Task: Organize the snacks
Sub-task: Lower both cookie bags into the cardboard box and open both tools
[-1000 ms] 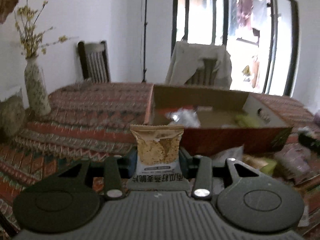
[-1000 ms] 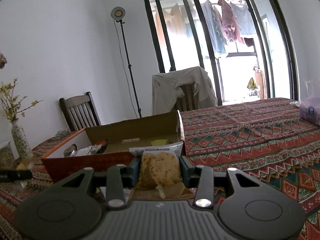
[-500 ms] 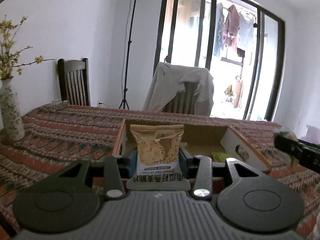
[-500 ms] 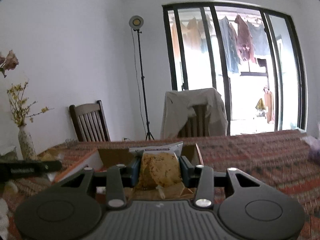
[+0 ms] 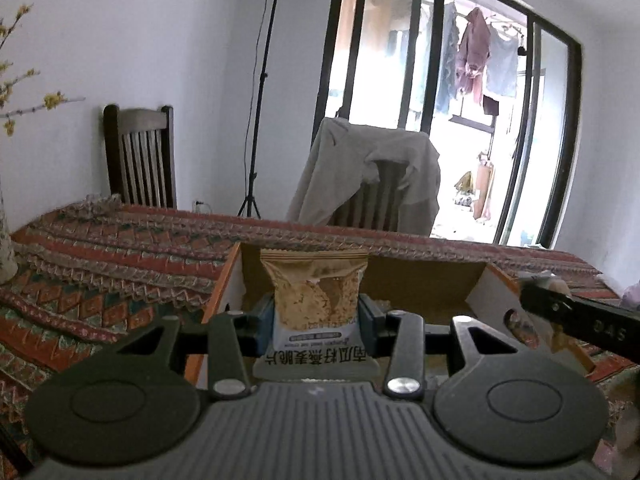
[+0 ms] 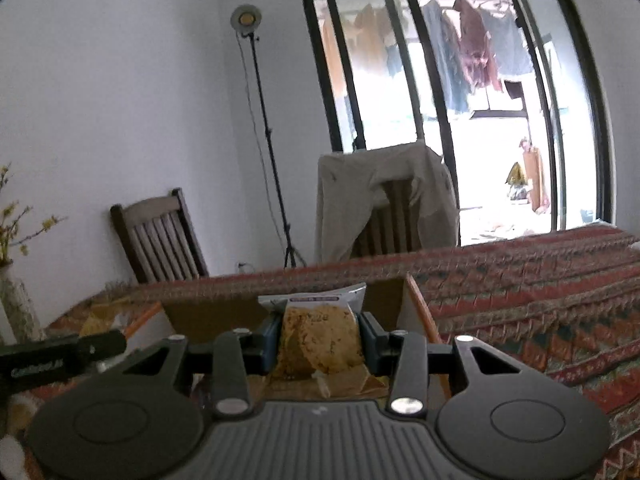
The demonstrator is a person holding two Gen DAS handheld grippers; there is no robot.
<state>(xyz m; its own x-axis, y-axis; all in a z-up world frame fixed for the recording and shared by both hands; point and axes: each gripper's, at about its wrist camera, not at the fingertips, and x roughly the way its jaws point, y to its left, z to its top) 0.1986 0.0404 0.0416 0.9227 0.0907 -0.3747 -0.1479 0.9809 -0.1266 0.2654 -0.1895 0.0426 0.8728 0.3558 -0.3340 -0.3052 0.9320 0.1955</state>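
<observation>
My left gripper [image 5: 316, 316] is shut on a tan cracker packet [image 5: 316, 292] with a white label end, held upright. It hangs over the near left end of an open cardboard box [image 5: 424, 284] lying on the patterned tablecloth. My right gripper [image 6: 318, 344] is shut on a second cracker packet [image 6: 316, 340], its silver sealed edge pointing up. That packet hangs over the right end of the same cardboard box [image 6: 216, 316]. The right gripper's black body [image 5: 576, 320] shows at the right edge of the left wrist view. The box's inside is hidden.
A patterned red tablecloth [image 6: 540, 296] covers the table. Behind it stand a dark wooden chair [image 5: 140, 156], a chair draped with a grey jacket [image 5: 368, 176] and a lamp on a tripod stand [image 6: 264, 120]. A vase with yellow flowers [image 6: 16, 304] stands at far left.
Both grippers, each keeping its packet, have moved in toward the box and now hang over its near edge. The box interior and loose snacks in front of it have dropped out of view.
</observation>
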